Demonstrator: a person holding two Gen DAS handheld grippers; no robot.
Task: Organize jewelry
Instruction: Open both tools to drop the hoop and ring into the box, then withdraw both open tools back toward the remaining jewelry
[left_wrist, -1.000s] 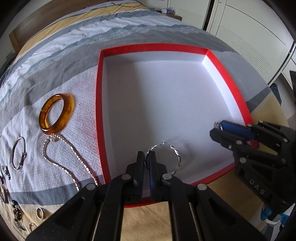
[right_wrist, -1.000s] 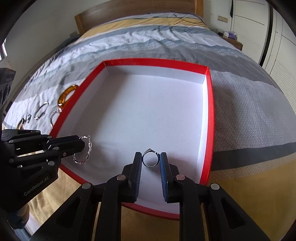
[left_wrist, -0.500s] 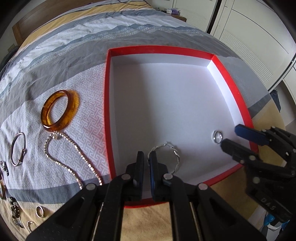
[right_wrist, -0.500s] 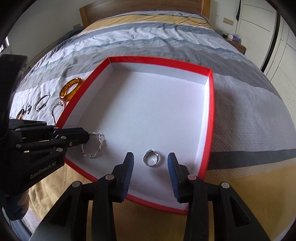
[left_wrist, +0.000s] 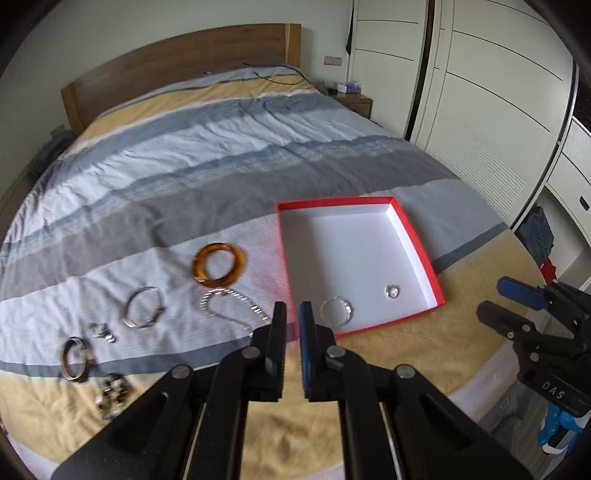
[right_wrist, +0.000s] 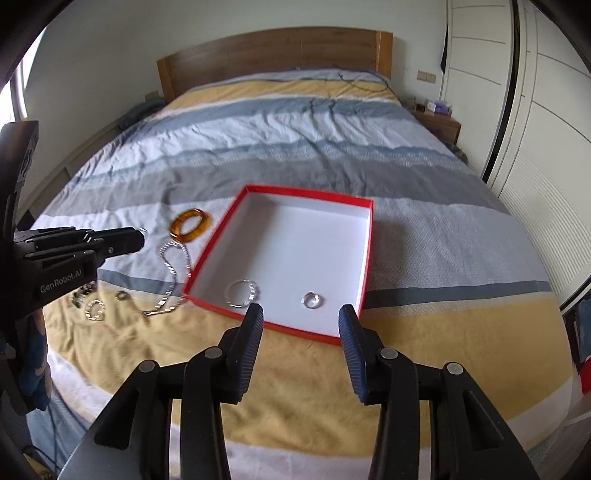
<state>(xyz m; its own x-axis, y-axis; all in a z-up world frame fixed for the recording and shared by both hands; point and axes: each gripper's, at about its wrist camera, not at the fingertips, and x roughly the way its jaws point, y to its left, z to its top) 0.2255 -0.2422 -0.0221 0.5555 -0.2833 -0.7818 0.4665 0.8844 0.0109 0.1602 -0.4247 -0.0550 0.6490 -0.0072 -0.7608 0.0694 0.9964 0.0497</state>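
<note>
- Far left of the bed (left_wrist: 221, 155): a cluster of small dark pieces (left_wrist: 110, 395), a band ring (left_wrist: 75, 357) and a small silver clasp-like item (left_wrist: 101, 329) lie loose on the cover; detail is too blurred to grade
- Next right: a silver bangle (left_wrist: 143, 312), a silver chain necklace (left_wrist: 231, 306) and an amber bangle (left_wrist: 219, 264) lie apart from one another, all outside the box
- Left gripper (left_wrist: 291, 343): jaws nearly pressed together with only a narrow slit, holding nothing, raised above the near left corner of the red box (left_wrist: 417, 236)
- Inside the box: a twisted silver hoop (left_wrist: 336, 312) near the front left corner and a small ring (left_wrist: 392, 291) to its right, the two well apart
- Right gripper (right_wrist: 301, 343): jaws spread wide, empty, hovering in front of the box's near edge
- Judgement: the step in hand is fetching the next loose piece; the left gripper should widen first, descend on a rigid item such as the amber bangle, and pinch across its rim
- Judgement: the chain will sag and may snag the box wall; lift it high and lower it clear of the hoop
- Legible writing: "GenRobot.AI" on the left gripper body in the right wrist view; "DAS" on the right gripper body in the left wrist view
</note>
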